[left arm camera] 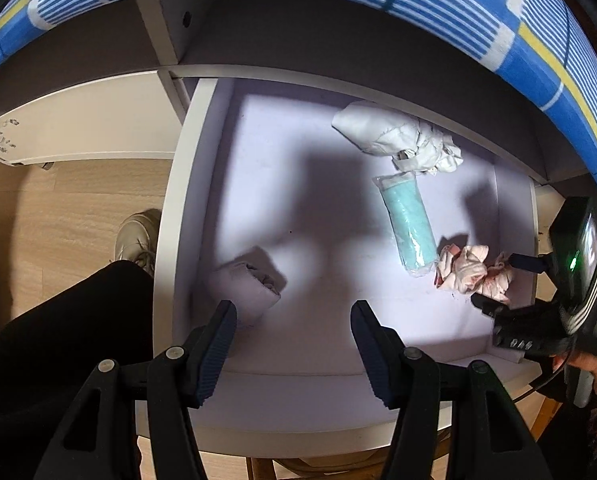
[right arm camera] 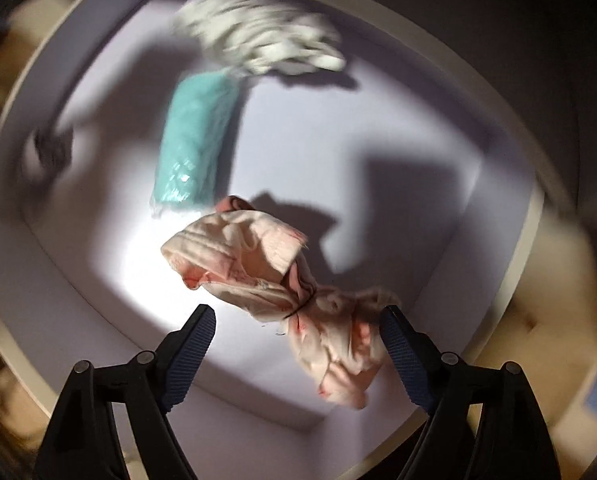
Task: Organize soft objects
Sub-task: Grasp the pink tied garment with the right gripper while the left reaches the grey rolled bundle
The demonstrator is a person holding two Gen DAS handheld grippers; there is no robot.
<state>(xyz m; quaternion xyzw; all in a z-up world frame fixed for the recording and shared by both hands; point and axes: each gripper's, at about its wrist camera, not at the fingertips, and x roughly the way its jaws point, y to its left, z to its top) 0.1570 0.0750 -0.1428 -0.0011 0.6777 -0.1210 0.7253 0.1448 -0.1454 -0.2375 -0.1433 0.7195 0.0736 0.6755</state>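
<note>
Here the pink cloth (right arm camera: 282, 280) lies near the drawer (right arm camera: 494, 280) wall.

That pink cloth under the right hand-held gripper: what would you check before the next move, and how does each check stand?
1. Right hand-held gripper open: ok.
2. Pink cloth lying in the drawer: ok.
3. Cloth free of both pads: cannot tell; it lies against the right pad.
4. Teal roll apart from the pink cloth: cannot tell, they look nearly touching.
5. White bundle out of the way: ok.
6. Left hand-held gripper empty: ok.
</note>
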